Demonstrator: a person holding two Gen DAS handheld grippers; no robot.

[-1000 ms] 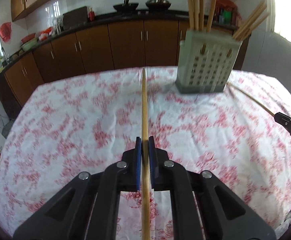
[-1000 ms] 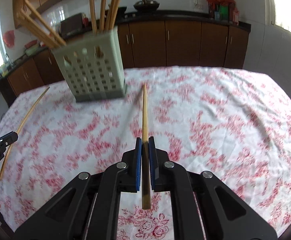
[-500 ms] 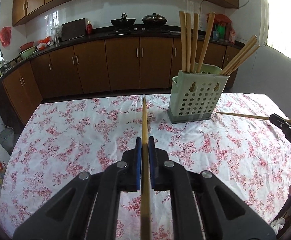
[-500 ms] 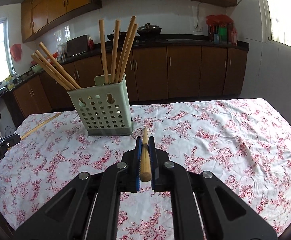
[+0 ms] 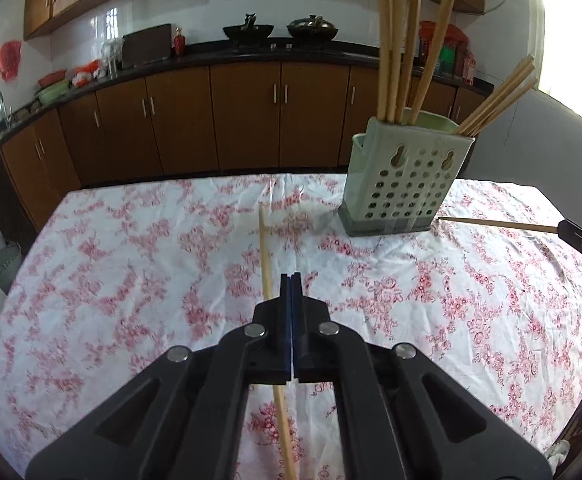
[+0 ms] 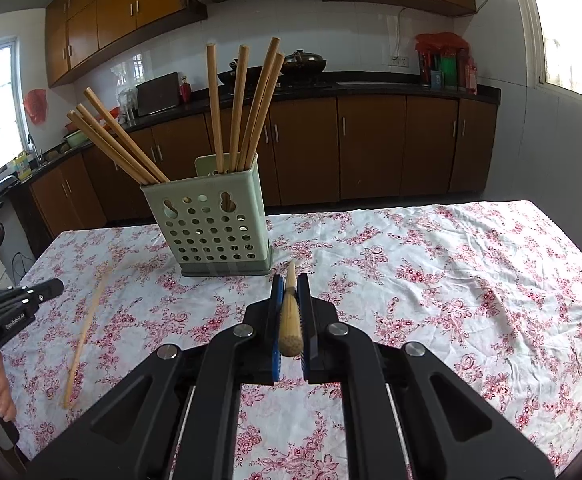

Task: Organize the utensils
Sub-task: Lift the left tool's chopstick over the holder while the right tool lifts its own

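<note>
Now: loose chopstick (image 5: 266, 256) beside shut left jaws; right jaws clamp chopstick (image 6: 289, 316).

There are two grippers: the left gripper (image 5: 291, 280) and the right gripper (image 6: 290, 280), one in each hand.

There are nine chopsticks that can be counted. Seven stand in the holder: four upright ones (image 6: 238, 108) in one bunch and three leaning ones (image 6: 119, 140) in another. One loose chopstick (image 5: 265, 252) lies on the cloth, and one chopstick (image 6: 289, 312) sits between the right gripper's blue pads.

There is one pale green holder (image 6: 211, 224) with two keyhole slots in its pierced front wall.

There is one table, under one flowered tablecloth (image 6: 451, 264).

Two dark pans (image 5: 311, 28) stand on the far counter.
</note>
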